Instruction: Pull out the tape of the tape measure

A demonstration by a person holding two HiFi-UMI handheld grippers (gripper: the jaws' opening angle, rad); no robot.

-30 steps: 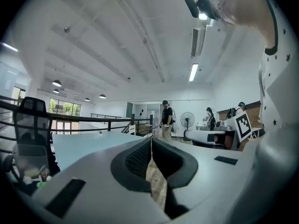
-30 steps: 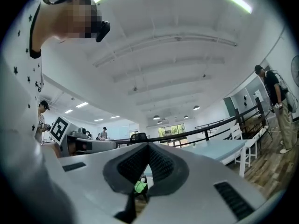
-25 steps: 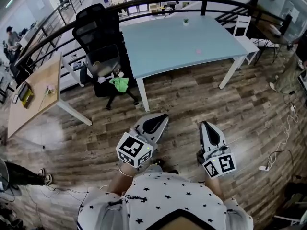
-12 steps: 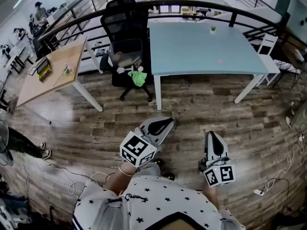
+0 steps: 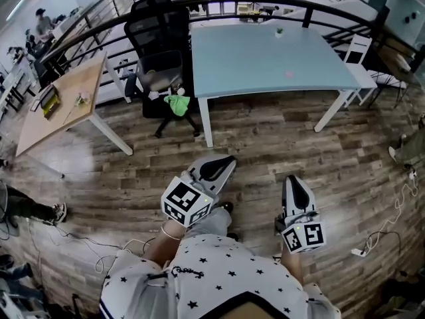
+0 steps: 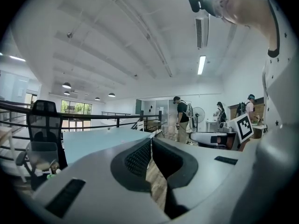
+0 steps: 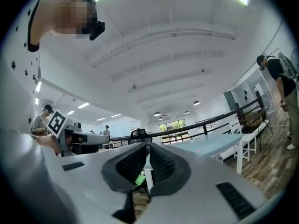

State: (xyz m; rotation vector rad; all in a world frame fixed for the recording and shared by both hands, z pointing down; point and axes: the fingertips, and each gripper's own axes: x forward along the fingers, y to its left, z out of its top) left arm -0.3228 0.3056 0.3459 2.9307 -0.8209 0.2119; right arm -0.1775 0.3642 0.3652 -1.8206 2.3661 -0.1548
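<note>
Now left hand-held gripper [image 5: 228,159] closed; right hand-held gripper [image 5: 293,179] opening, empty.

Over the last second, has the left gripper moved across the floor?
No, hardly. The left gripper still points just right of the blue table's front left leg, as before; only the head camera swung.

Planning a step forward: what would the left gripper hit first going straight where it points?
Probably the light blue table, near its front edge; nothing nearer shows, though depth is unclear.
</note>
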